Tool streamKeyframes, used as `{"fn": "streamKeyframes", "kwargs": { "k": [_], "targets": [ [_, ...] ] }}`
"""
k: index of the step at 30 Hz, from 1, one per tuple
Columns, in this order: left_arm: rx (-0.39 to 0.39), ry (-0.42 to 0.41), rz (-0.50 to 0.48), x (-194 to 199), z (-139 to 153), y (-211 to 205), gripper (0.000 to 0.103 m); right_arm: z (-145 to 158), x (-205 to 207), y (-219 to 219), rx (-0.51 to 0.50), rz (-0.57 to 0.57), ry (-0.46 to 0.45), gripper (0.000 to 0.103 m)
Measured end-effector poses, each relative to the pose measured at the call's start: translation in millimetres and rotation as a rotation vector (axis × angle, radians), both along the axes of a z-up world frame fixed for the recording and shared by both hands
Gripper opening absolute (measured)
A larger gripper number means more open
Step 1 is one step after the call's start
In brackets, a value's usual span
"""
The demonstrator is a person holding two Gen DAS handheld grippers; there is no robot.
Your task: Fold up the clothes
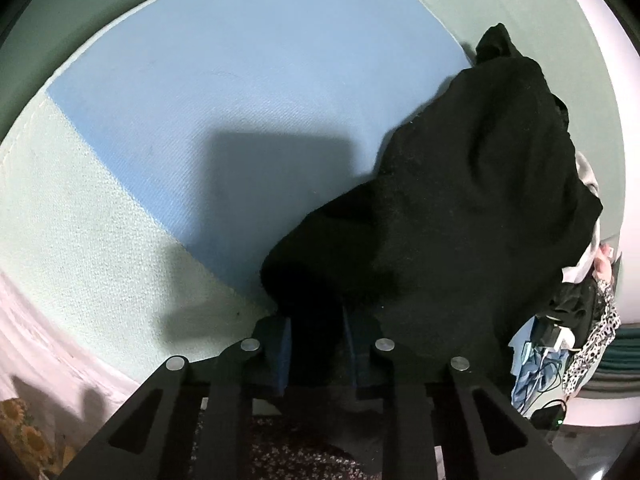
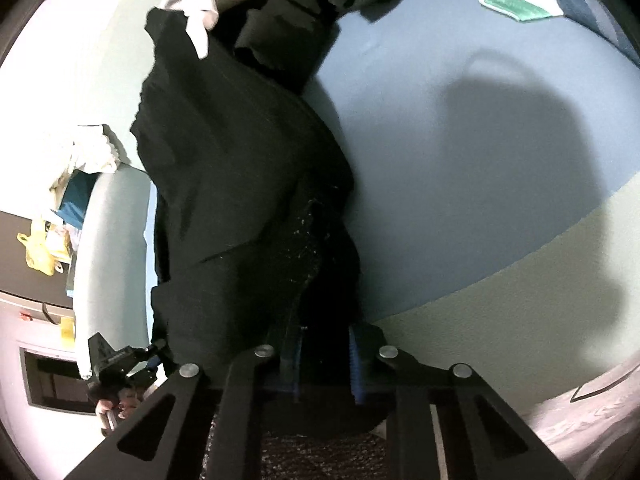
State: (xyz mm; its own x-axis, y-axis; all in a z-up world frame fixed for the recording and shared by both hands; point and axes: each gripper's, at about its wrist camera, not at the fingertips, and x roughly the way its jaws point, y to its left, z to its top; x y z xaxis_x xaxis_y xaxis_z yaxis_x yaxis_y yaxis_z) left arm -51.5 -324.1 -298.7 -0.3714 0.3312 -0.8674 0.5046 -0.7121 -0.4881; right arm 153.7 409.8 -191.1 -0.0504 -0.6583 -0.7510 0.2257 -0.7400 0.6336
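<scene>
Over bed (image 1: 240, 80), tools pinching black garment (image 1: 460, 200).

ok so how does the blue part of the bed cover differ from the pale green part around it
The blue panel is a saturated sky blue, while the pale green border is a washed-out mint. The panel fills the middle of the cover; the border frames it along the edge. The black garment lies mostly over the panel, and little of it reaches the border. Both look like one flat, finely textured cover, and shadows fall across each.
</scene>
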Motion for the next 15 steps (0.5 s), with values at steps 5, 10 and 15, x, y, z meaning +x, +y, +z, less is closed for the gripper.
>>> {"fn": "streamKeyframes", "kwargs": {
  "k": [5,10,15],
  "targets": [
    [-0.171,-0.012,-0.029,-5,14,15,0.049,10,5,-6,0.032,0.028,0.048,0.019],
    [-0.655,0.213,-0.086,10,78,67,0.063,12,3,-7,0.047,0.041,0.049,0.019],
    [-0.67,0.411,-0.662,9,87,217,0.065,3,1,-3,0.012,0.023,0.007,0.019]
  ]
}}
